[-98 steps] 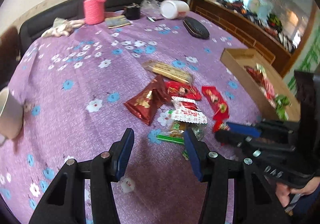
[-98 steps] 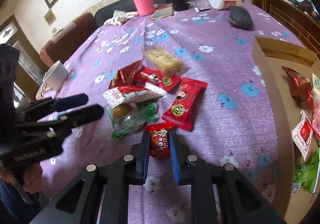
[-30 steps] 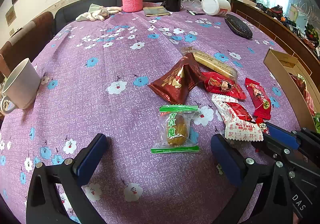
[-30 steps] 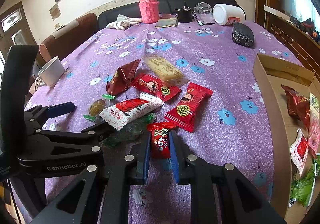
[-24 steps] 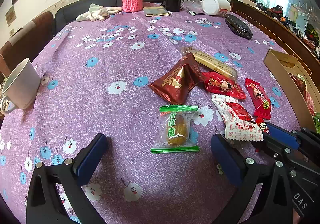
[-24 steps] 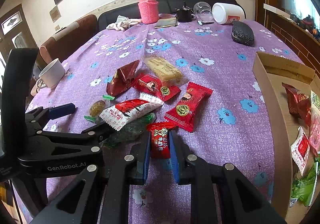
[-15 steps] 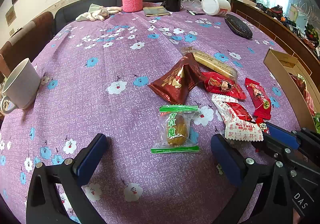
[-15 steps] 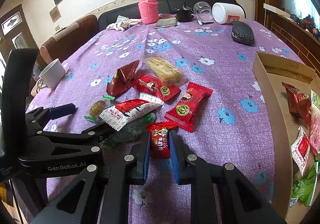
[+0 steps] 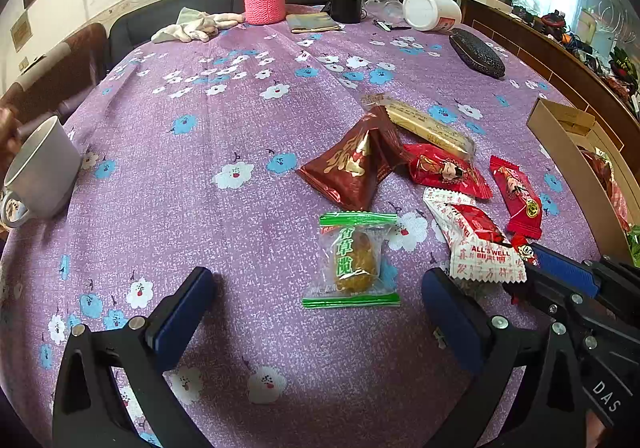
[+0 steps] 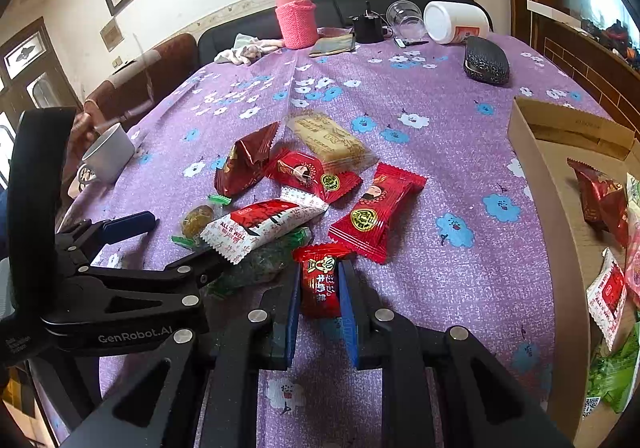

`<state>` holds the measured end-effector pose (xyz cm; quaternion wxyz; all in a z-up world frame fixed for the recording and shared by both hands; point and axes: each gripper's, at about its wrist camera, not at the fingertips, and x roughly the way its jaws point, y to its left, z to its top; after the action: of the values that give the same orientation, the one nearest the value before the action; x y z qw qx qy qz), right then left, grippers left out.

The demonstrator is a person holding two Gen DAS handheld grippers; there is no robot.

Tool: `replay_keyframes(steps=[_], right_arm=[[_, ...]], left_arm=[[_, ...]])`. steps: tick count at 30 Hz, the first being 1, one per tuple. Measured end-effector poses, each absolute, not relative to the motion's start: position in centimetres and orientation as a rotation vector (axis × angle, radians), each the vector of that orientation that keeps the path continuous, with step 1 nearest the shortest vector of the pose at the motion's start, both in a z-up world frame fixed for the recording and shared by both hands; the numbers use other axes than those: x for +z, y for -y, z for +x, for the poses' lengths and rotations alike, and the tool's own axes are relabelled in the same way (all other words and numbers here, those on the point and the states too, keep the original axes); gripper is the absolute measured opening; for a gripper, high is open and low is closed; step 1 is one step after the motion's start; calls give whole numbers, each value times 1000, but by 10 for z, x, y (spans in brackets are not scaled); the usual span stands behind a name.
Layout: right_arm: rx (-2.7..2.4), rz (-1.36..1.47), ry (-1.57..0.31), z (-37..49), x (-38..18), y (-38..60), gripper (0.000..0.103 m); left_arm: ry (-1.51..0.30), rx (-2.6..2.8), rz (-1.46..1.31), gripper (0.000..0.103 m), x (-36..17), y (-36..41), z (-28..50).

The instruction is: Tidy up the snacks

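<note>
small red candy packet (image 10: pixel 319 281): squeezed between right gripper (image 10: pixel 319 288) fingers
left gripper (image 9: pixel 316 302): fingers spread wide, green-striped candy packet (image 9: pixel 354 259) lying loose between them

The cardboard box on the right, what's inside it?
The cardboard box holds a dark red packet, a red-and-white one and green wrappers. Its far side runs out of frame.

snacks (image 10: pixel 352 204) on table (image 10: pixel 460 152), box (image 10: pixel 536 176) right
</note>
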<state>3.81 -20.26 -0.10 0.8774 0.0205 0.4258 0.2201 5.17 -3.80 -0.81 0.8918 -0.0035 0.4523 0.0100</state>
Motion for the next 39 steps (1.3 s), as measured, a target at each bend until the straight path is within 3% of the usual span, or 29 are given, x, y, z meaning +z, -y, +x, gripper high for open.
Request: replay_keyframes(steps=[39], right_arm=[[434,30,-875,31,2,209,17]], left_arm=[[-938,39,-18,103,-8,39,52]])
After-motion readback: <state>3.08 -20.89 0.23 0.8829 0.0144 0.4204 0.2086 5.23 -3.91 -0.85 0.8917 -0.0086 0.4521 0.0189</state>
